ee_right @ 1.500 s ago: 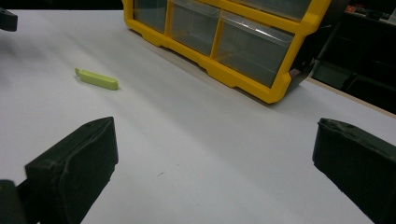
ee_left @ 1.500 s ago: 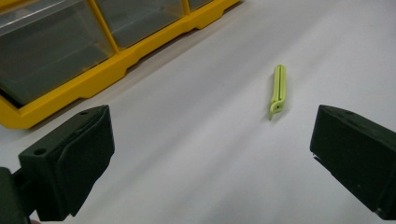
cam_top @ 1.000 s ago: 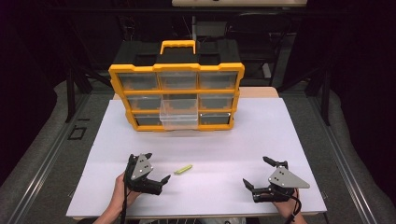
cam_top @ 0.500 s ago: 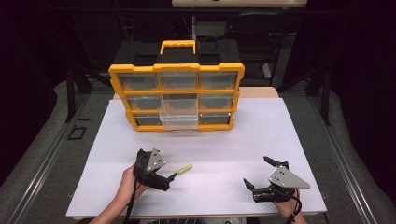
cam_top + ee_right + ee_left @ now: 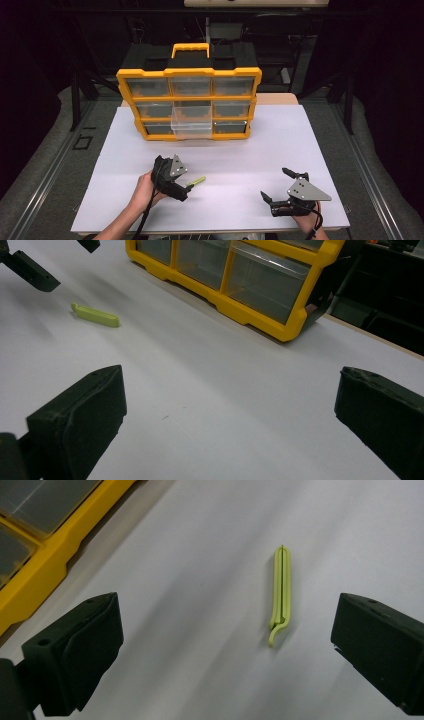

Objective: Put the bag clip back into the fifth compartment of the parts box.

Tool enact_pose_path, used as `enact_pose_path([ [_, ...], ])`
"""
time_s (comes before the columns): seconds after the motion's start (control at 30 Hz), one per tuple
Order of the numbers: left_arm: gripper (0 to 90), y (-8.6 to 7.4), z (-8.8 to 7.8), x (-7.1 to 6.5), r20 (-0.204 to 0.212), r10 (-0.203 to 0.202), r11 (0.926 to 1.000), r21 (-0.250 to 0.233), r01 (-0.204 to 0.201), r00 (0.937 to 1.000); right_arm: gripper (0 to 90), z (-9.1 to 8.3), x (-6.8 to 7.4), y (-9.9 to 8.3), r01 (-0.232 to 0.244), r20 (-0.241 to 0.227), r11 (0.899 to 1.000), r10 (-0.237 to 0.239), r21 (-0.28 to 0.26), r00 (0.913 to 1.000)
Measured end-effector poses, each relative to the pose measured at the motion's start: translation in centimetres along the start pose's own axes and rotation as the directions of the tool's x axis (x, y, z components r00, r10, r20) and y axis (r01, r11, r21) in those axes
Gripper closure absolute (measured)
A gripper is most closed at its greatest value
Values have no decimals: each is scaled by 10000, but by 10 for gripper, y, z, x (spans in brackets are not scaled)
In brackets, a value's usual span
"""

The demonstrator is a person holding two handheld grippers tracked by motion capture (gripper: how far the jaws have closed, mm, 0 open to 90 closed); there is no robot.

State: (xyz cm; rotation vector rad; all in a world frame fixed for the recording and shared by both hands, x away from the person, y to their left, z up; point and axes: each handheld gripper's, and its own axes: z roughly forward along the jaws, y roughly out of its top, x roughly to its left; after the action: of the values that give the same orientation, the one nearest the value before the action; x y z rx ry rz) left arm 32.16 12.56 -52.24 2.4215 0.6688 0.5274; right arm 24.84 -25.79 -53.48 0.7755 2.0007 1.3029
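Lime-green clip (image 5: 281, 594) lies flat on the white bench (image 5: 240, 150) as the left gripper (image 5: 181, 189), moved in from a second ago, spreads its fingers (image 5: 75, 650) around it, ready to grasp; the right gripper (image 5: 278, 189) rests released.

Laboratory recording station: white rectangular tabletop (image 5: 300, 145) enclosed by black metal stands (image 5: 75, 95), dark surroundings, holding a yellow-framed plastic drawer organiser (image 5: 189, 102)

The high view looks forward and down over the table (image 5: 320, 150). Each gripper view skims it closely. All share the green clip (image 5: 196, 181) and organizer (image 5: 189, 74).
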Motion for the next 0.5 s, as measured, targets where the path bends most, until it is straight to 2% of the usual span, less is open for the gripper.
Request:
enact_pose_path([
  [0.13,13,4,3,-1,-14,95,9997,222,-94,10000,0,0,0,0,5,-13,10000,-5,64,10000],
  [0.37,2,11,6,-1,-15,18,9992,392,-18,10000,0,0,-2,-1,-11,-10,10000,11,26,10000],
  [0.5,44,14,8,-4,15,265,9974,671,-266,9996,0,0,-2,-2,-28,-10,10000,28,80,10000],
])
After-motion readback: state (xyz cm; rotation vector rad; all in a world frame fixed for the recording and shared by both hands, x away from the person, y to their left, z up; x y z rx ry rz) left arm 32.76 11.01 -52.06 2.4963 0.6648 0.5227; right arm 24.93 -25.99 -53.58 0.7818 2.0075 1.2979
